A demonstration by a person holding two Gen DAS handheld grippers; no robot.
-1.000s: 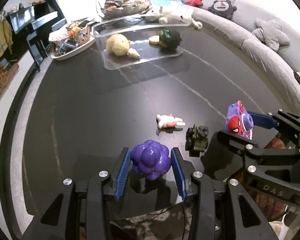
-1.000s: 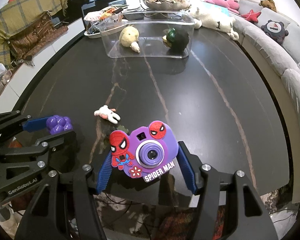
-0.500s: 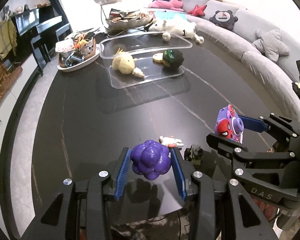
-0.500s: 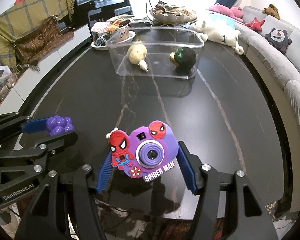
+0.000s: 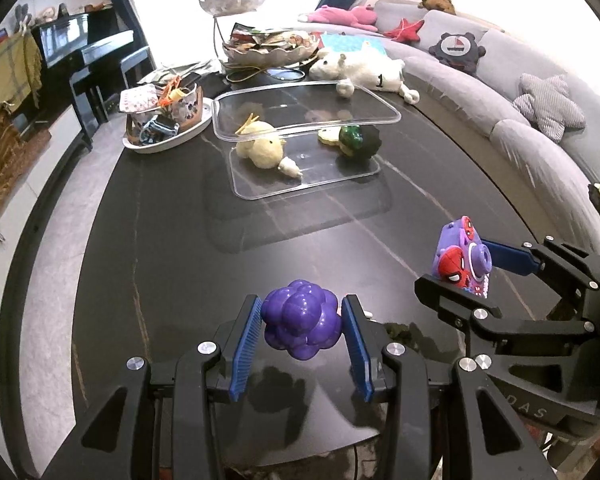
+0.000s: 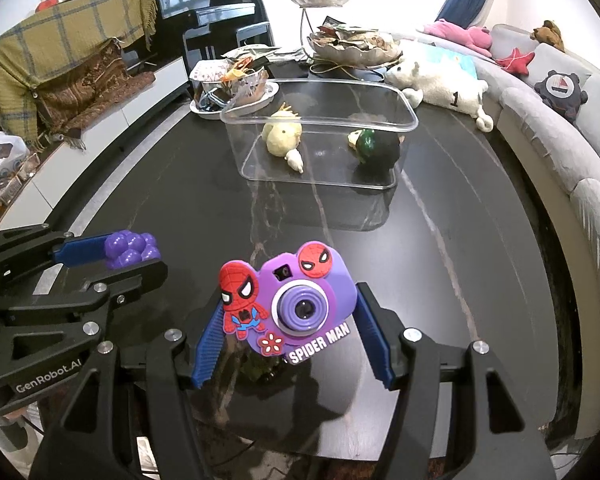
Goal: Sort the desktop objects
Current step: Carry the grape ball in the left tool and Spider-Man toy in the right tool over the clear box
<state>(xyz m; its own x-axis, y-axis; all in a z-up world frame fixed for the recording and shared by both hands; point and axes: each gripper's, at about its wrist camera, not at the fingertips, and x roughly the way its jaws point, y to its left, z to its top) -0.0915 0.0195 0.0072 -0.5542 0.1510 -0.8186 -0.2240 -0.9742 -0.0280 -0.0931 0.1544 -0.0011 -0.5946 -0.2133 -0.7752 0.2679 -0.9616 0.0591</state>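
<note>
My left gripper (image 5: 301, 322) is shut on a purple bumpy ball (image 5: 300, 324) and holds it above the near part of the dark table (image 5: 160, 240). The ball also shows in the right wrist view (image 6: 130, 249). My right gripper (image 6: 290, 322) is shut on a purple Spider-Man toy camera (image 6: 292, 300), held above the table; the camera also shows in the left wrist view (image 5: 462, 258). A clear plastic bin (image 5: 304, 160) stands farther back, holding a yellow plush chick (image 5: 262, 150) and a dark green toy (image 5: 358, 142).
A tray of clutter (image 5: 164, 120) stands left of the bin. A white plush animal (image 5: 364, 70) and a silver bowl stand (image 5: 268, 46) lie behind it. A grey sofa (image 5: 540, 128) curves along the right. A small dark toy (image 6: 260, 368) lies under the camera.
Both grippers have risen and pulled back with their toys. The small white figure and the green toy vehicle on the table have dropped out of sight behind the grippers.
</note>
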